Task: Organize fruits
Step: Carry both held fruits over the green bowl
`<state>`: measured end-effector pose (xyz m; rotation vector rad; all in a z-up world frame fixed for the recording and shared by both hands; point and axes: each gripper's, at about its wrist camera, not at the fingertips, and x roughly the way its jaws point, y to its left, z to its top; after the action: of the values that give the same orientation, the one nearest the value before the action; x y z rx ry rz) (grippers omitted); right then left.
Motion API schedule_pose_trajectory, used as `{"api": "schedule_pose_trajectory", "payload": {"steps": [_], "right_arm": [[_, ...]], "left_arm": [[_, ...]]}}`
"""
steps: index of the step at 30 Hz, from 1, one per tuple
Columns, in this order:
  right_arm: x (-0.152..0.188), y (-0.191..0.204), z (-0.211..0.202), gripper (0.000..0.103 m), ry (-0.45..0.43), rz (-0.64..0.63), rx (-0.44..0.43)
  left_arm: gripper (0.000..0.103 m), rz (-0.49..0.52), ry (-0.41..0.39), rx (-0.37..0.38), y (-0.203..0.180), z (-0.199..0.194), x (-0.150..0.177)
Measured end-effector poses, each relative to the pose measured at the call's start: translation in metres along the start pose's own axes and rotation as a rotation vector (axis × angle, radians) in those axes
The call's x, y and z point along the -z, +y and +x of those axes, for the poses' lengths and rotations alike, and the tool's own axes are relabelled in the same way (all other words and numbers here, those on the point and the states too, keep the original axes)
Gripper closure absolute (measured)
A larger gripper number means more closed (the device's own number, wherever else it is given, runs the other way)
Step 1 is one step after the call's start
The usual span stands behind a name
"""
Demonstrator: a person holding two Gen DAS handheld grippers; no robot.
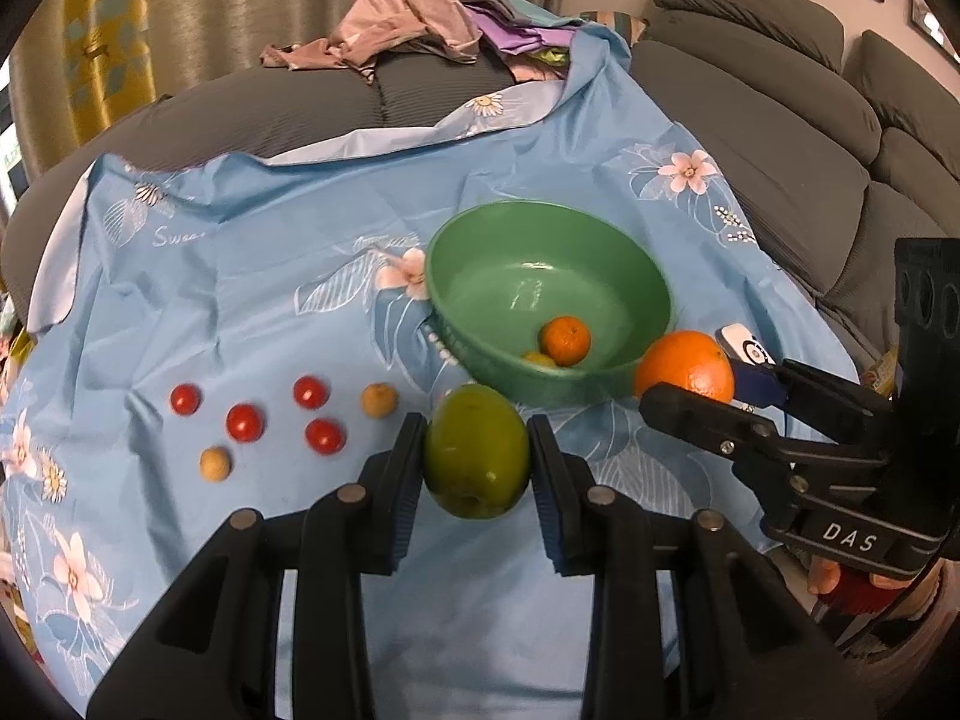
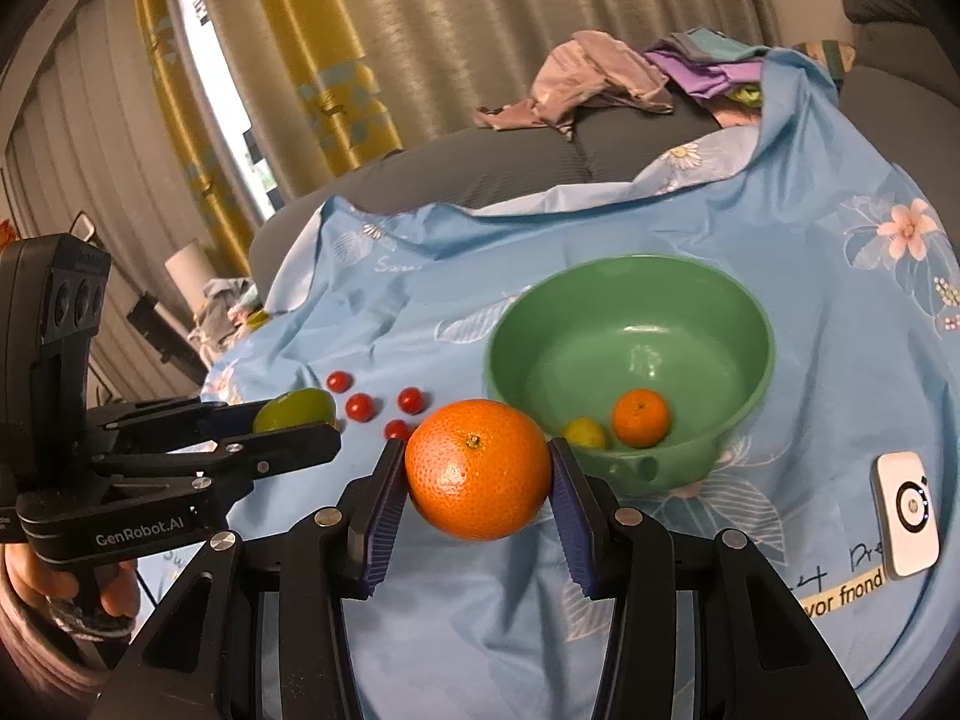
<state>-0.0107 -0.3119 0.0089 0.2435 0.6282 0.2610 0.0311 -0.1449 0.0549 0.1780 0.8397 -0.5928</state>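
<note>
My left gripper (image 1: pixel 476 459) is shut on a green apple (image 1: pixel 476 450) and holds it in front of the green bowl (image 1: pixel 480 240). My right gripper (image 2: pixel 477 471) is shut on a big orange (image 2: pixel 477 468), just left of the bowl's (image 2: pixel 720 294) near rim. The bowl holds a small tangerine (image 1: pixel 564 339) and a small yellow-green fruit (image 2: pixel 584 433). Several cherry tomatoes (image 1: pixel 245 422) and two small tan fruits (image 1: pixel 378 399) lie on the blue cloth left of the bowl. The orange also shows in the left wrist view (image 1: pixel 684 367), the apple in the right wrist view (image 2: pixel 294 409).
A blue flowered cloth (image 1: pixel 270 276) covers a grey sofa seat. A white device (image 2: pixel 906 513) lies on the cloth right of the bowl. A pile of clothes (image 1: pixel 408 24) sits at the back. Grey sofa cushions (image 1: pixel 780 138) rise on the right.
</note>
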Motion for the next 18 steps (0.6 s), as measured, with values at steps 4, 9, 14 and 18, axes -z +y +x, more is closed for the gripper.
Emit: {"api": "schedule_pose_trajectory", "payload": {"steps": [4,9,14,18], "right_arm": [[-0.004,-0.013,0.001,0.055,-0.013,0.018,0.012],[-0.01,-0.026,0.006,0.055,-0.02,0.032,0.034],[-0.018,-0.037,0.011,0.055,-0.03,0.041,0.048],[-0.026,-0.045,0.019,0.055,-0.037,0.046,0.063]], "left_arm": [[0.07,0.022,0.007,0.004,-0.008,0.013,-0.009],[0.07,0.032,0.024,0.021,-0.013,0.031,-0.019],[0.07,0.054,0.031,0.03,-0.018,0.047,-0.033],[0.07,0.055,0.043,0.039,-0.019,0.062,-0.043]]}}
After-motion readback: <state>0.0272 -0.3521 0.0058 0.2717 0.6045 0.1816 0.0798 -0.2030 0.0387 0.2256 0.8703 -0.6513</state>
